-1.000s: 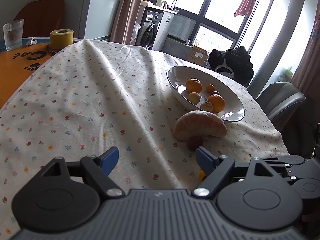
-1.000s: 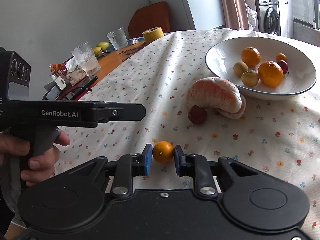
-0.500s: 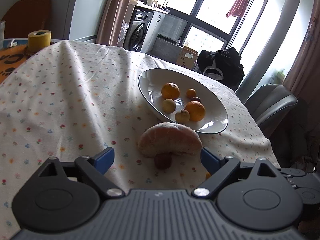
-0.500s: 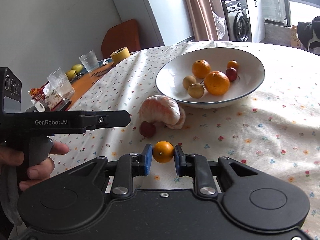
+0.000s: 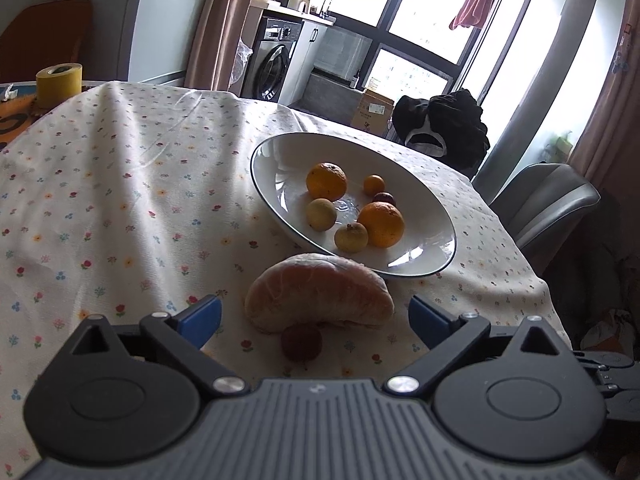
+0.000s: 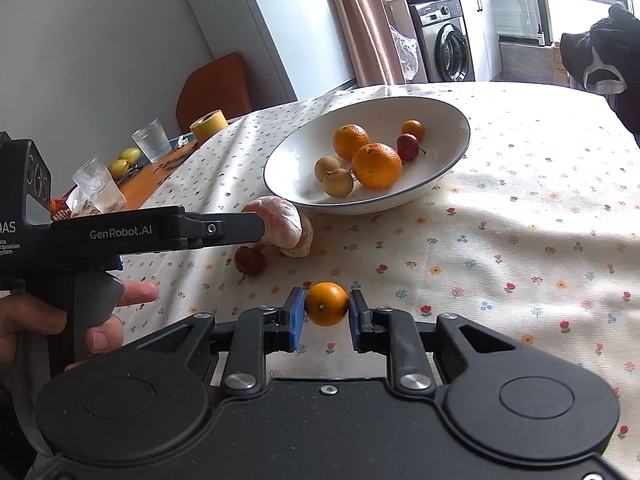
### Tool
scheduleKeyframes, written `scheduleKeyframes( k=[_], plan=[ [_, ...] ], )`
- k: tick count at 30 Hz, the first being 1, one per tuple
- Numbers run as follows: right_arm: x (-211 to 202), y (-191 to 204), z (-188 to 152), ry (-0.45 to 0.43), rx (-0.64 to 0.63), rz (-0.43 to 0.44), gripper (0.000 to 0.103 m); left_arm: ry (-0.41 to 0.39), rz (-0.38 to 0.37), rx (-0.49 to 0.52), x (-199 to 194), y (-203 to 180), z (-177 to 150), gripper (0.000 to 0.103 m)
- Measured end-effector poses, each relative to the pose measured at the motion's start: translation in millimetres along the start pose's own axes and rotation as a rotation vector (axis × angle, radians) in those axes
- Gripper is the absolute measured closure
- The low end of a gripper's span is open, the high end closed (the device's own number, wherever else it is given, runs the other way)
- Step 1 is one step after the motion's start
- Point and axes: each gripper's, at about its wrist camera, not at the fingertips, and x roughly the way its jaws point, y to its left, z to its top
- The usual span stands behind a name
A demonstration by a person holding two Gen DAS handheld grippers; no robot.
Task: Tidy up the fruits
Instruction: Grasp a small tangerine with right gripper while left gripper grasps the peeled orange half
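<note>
Now the right gripper [image 6: 327, 312] is clamped on a small orange [image 6: 327, 304] above the cloth [image 6: 520, 220], short of the bowl [image 6: 448, 112]. Meanwhile the left gripper [image 5: 316, 318] has just been opening and stands wide — its pads flank the peeled pomelo [image 5: 318, 294] and a red fruit [image 5: 301, 342] without touching — both just beside the bowl, which holds oranges [image 5: 381, 224] and smaller fruits.

I see a white bowl [image 6: 448, 120] holding 6 fruits. A peeled pomelo piece [image 5: 320, 294] lies beside it, a red fruit [image 5: 301, 342] touching. My right tongs [image 6: 322, 314] pinch a small orange [image 6: 326, 304].
</note>
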Motion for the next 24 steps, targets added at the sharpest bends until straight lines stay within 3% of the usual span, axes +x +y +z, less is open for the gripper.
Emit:
scheduleKeyframes(
  k=[9, 19, 24],
  plan=[
    [-0.7, -9.3, 1.2, -0.01, 0.022, -0.019, 0.081, 0.012, 0.022, 0.065, 16.6, -8.6, 1.0, 0.004],
    [-2.5, -16.0, -0.3, -0.013, 0.037, -0.037, 0.081, 0.042, 0.015, 0.027, 29.1, -2.9, 2.2, 0.005],
    [-4.3, -15.6, 0.3, -0.017, 0.038, -0.036, 0.081, 0.055, 0.008, 0.042, 27.5, -6.4, 4.1, 0.013]
  ],
)
